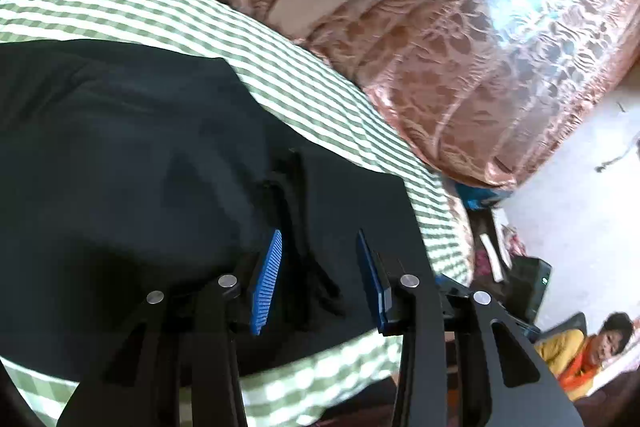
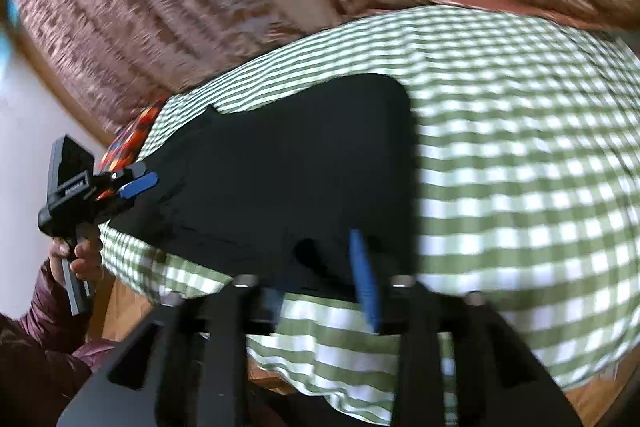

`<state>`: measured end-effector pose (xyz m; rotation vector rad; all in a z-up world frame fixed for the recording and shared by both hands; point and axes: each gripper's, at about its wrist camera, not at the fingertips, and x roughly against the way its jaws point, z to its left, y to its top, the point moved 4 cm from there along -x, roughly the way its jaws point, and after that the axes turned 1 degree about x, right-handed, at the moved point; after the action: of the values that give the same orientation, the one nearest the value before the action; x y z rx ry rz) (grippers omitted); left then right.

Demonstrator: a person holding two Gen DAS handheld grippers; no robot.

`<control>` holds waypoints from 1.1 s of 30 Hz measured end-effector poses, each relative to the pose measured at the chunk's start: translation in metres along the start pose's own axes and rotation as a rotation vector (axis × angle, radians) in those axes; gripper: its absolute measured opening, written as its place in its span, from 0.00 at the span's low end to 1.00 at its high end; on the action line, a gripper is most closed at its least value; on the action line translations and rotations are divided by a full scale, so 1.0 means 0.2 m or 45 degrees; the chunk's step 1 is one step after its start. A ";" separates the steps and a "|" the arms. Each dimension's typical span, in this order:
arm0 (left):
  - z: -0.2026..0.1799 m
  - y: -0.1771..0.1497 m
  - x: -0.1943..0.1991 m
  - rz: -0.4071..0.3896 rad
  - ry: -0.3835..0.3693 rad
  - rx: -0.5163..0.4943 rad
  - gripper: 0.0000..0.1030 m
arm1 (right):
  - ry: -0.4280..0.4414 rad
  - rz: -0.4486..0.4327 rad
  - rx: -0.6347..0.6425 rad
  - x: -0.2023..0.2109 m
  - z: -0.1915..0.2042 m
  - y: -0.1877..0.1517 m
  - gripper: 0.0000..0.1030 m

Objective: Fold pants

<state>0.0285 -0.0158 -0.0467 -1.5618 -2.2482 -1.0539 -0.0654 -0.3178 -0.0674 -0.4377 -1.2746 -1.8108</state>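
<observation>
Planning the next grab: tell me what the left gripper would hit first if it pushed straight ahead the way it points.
Most likely the black pants. The left gripper points down at them with open jaws, a dark drawstring or fold between its pads. The green checked cloth lies beyond. Depth is hard to judge in the fisheye view.

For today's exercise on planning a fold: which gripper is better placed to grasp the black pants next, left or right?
Left, probably. The left gripper has its open jaws straddling a ridge of the black pants, while the right gripper sits at the pants' near edge over the green checked cloth.
</observation>
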 end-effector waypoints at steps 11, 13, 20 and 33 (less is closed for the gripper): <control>-0.13 -0.13 -0.20 0.128 0.186 -0.245 0.02 | -0.143 0.036 0.182 -0.16 0.10 -0.01 0.20; -0.15 -0.11 -0.14 0.072 0.159 -0.274 0.02 | -0.151 0.035 0.196 -0.16 0.09 -0.01 0.06; -0.09 -0.18 -0.09 0.108 0.187 -0.333 0.02 | -0.093 0.079 0.217 -0.16 0.11 -0.07 0.03; -0.04 -0.02 0.02 -0.037 0.181 -0.198 0.37 | 0.090 0.044 0.111 -0.08 0.11 0.06 0.47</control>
<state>0.0209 -0.0178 -0.0410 -1.4635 -2.1456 -1.3317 -0.0502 -0.2918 -0.0616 -0.3426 -1.2839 -1.7200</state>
